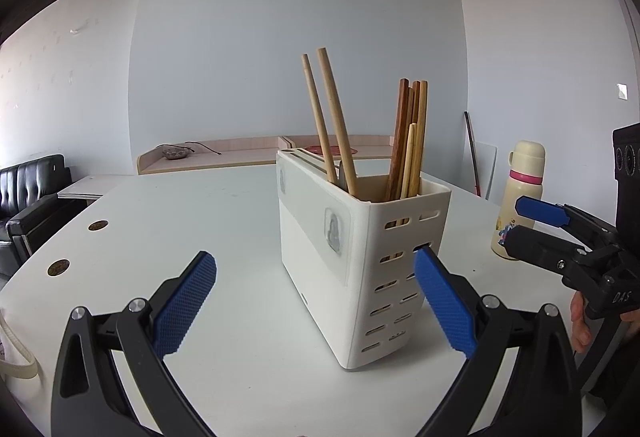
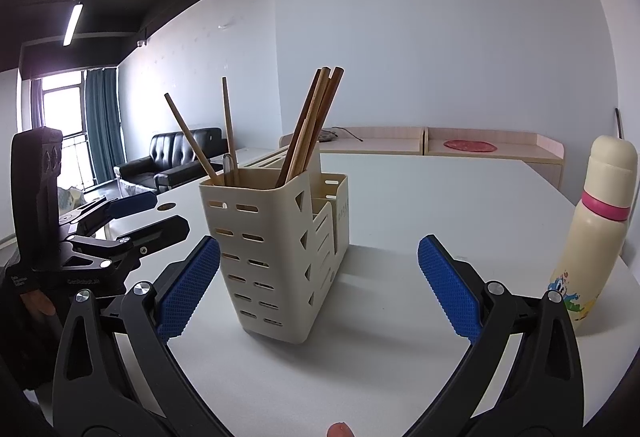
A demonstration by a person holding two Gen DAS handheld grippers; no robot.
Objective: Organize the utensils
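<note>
Two hand-held grippers face one cream plastic holder (image 1: pixel 360 261) that stands upright near the middle of the white counter (image 1: pixel 200 205). The holder is the biggest piece: stiff, slotted, likely light, so a sideways push may tip or slide it — steady it by its flat walls if needed. Just smaller, a cream bottle (image 2: pixel 592 237) stands well apart at the counter's right edge. Inside the holder, wooden chopsticks (image 1: pixel 408 141) lean in one compartment and two pale sticks (image 1: pixel 332 117) in another — thin, rigid, light, probably smooth, best pinched across the shaft near the top. The left hand-held gripper (image 1: pixel 316 301) is spread wide and empty; the right hand-held gripper (image 2: pixel 320 287) likewise gapes, holding nothing.
</note>
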